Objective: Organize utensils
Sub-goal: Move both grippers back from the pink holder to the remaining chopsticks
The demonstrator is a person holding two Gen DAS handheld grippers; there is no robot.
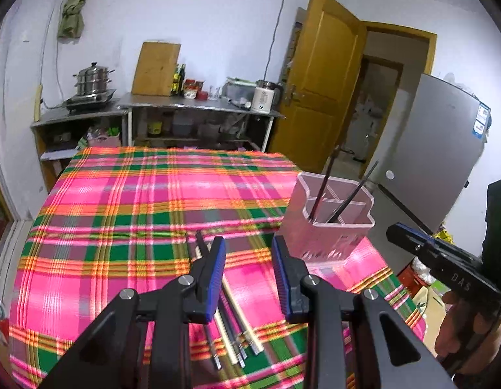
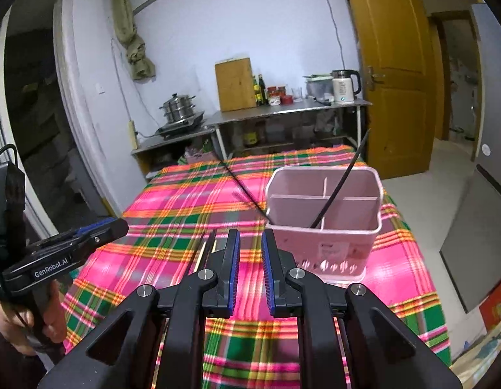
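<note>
My left gripper hovers open over the plaid table, with nothing between its blue pads. Several chopsticks, dark and pale, lie bundled on the cloth under its left finger. To its right stands a pink divided utensil holder with two dark chopsticks leaning in it. My right gripper is open with a narrow empty gap. It faces the holder, and the loose chopsticks lie just left of its fingers. Each gripper shows in the other's view: the right gripper and the left gripper.
The plaid tablecloth covers the table, and the holder stands near its right edge. A steel counter at the back carries a steamer pot, a cutting board and a kettle. A wooden door and a grey fridge stand to the right.
</note>
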